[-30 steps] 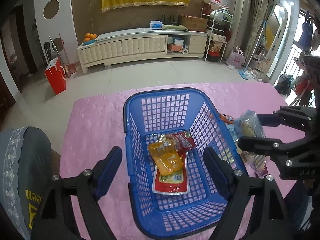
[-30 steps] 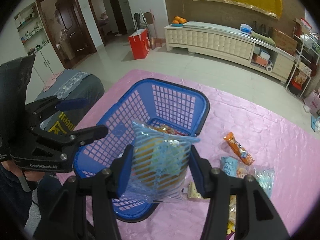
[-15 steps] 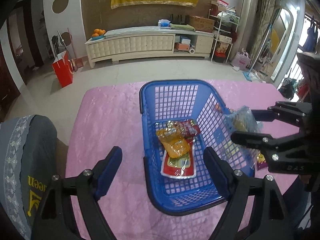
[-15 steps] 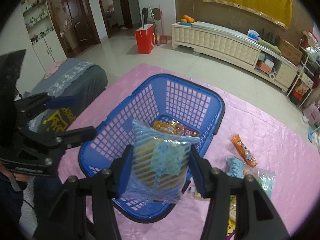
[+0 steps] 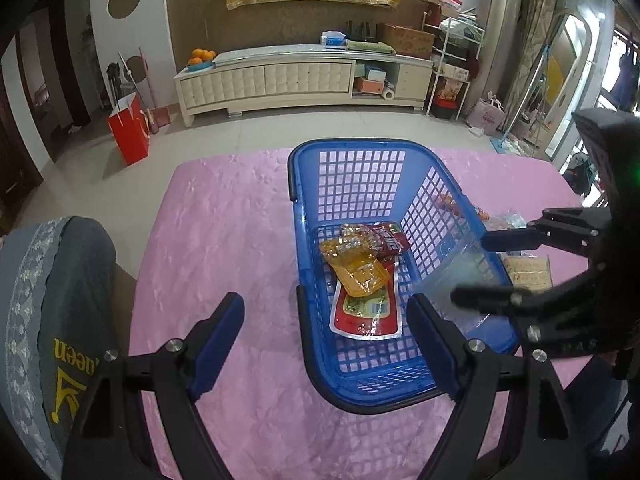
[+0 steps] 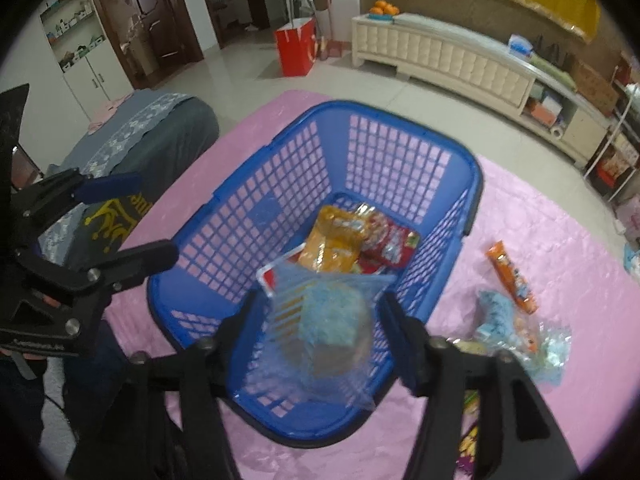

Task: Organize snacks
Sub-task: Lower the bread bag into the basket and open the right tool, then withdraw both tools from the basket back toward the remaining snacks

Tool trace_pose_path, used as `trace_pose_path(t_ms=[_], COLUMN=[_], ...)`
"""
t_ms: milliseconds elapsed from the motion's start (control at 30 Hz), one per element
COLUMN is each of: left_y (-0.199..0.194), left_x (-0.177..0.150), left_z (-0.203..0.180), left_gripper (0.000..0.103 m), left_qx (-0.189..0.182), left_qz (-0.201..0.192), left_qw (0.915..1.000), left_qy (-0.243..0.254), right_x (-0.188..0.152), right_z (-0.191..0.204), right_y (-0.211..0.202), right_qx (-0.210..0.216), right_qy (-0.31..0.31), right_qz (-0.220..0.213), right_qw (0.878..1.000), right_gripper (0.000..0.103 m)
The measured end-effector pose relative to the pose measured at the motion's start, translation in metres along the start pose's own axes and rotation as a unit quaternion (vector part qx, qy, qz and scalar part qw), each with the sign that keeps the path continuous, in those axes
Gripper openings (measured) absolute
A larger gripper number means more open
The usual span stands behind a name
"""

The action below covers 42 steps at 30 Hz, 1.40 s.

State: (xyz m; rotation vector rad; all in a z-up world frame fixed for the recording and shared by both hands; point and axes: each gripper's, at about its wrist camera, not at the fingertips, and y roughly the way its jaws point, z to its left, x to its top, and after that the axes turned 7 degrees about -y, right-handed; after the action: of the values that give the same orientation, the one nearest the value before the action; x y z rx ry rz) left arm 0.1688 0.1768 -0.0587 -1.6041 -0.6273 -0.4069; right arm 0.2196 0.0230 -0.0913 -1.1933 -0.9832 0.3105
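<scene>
A blue plastic basket (image 5: pixel 360 168) (image 6: pixel 224 240) stands on the pink table. It holds a yellow packet (image 5: pixel 356 268) (image 6: pixel 332 240) on red packets (image 5: pixel 366 312) (image 6: pixel 394 244). My right gripper (image 6: pixel 320 312) (image 5: pixel 480 268) is over the basket's near right rim with a clear blue-printed snack bag (image 6: pixel 324 324) (image 5: pixel 468 276) between its fingers; the bag looks blurred and tilted. My left gripper (image 5: pixel 326 316) (image 6: pixel 132 216) is open and empty, near the basket's front left corner.
Loose snacks lie on the table right of the basket: an orange packet (image 6: pixel 512 272), a light blue packet (image 6: pixel 496 312), a clear bag (image 6: pixel 548 348) and a biscuit pack (image 5: pixel 528 272). A grey covered chair (image 5: pixel 48 300) stands at the left. The table's far edge (image 5: pixel 240 154) is behind the basket.
The right gripper carried the clear bag over the basket's rim and tipped it downward; the bag is now blurred. The left gripper drew back to the left, away from the basket.
</scene>
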Motion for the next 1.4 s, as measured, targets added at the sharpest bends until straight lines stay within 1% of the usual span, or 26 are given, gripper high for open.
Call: trace_pose_path(t_ms=[33,67,167,267,500,667,800,1067,1200,1400], left_y=[-0.001,-0.003,-0.008,-0.013,-0.033,-0.044,-0.048,-0.043,-0.036,-0.023], left_x=[0.0,-0.001,-0.002,-0.003,-0.003,-0.002,-0.002,-0.005,-0.004,-0.008], left_z=[0.0,0.001,-0.001,-0.005,-0.033,-0.065,-0.096,-0.152,-0.178,-0.21], left_gripper=[0.082,0.082,0.082,0.082,0.082,0.082,0.082,0.082,0.082,0.082], left_qx=[-0.001,-0.002,-0.009,-0.009,-0.014,-0.019,-0.029,-0.043,-0.057,-0.066], left_qz=[-0.001,-0.001,-0.003,-0.006,-0.018,-0.026,-0.031,-0.032,-0.033,-0.028], left_qw=[1.0,1.0,0.9999,0.9999,0.9997,0.9987,0.9972,0.9936,0.9916,0.9899], left_qy=[-0.002,-0.004,-0.006,-0.007,0.011,0.04,0.062,0.099,0.111,0.122], right_x=[-0.001,-0.002,-0.005,-0.01,-0.026,-0.041,-0.06,-0.097,-0.116,-0.139], right_z=[0.0,0.002,0.003,-0.001,-0.017,-0.028,-0.041,-0.074,-0.089,-0.109], right_y=[0.0,0.0,-0.009,-0.023,-0.061,-0.088,-0.108,-0.136,-0.147,-0.15], right_qx=[0.003,0.002,-0.018,-0.015,-0.027,-0.042,-0.057,-0.083,-0.098,-0.12], right_qy=[0.0,-0.002,-0.006,0.008,0.029,0.036,0.049,0.075,0.09,0.075], right_qz=[0.003,0.005,-0.001,-0.017,-0.05,-0.067,-0.077,-0.088,-0.095,-0.092], right_qw=[1.0,1.0,1.0,1.0,0.998,0.996,0.994,0.99,0.987,0.986], right_gripper=[0.085,0.089,0.092,0.094,0.095,0.095,0.095,0.095,0.095,0.095])
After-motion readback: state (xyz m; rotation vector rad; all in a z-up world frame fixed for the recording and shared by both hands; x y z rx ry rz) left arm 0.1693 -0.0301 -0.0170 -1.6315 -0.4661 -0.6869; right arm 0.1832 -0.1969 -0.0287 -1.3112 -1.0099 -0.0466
